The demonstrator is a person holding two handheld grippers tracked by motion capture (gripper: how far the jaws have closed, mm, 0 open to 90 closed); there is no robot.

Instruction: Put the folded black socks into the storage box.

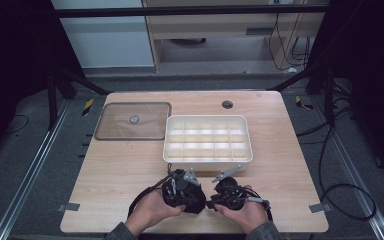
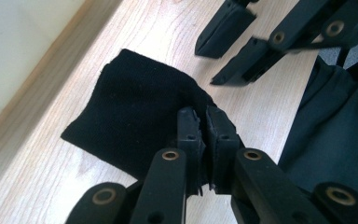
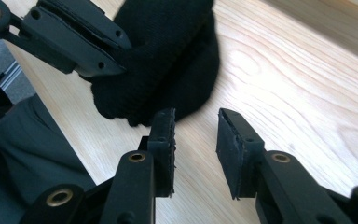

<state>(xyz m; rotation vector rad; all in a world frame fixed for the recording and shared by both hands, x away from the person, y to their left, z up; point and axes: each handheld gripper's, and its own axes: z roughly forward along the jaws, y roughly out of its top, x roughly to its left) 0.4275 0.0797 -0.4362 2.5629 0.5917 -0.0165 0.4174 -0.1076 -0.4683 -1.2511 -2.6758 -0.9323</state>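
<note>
A black cloth point(image 2: 130, 112), perhaps a sock, lies on the wooden table point(image 1: 290, 170) near its front edge. My left gripper point(image 2: 203, 116) is shut on one corner of the black cloth, with the fabric pinched between its pads. In the high view the black cloth point(image 1: 196, 205) sits between the two hands, under the left gripper point(image 1: 200, 201). My right gripper point(image 3: 196, 119) is open just beside the black cloth point(image 3: 168, 60), its jaws apart with bare wood between them. The right gripper point(image 2: 212, 65) points at the cloth's far edge in the left gripper view.
A white compartment box point(image 1: 207, 159) stands just beyond the hands in the middle of the table. A transparent lid point(image 1: 132, 121) lies flat at the back left. A round cable hole point(image 1: 227, 104) is at the back. The table's front edge is close under the forearms.
</note>
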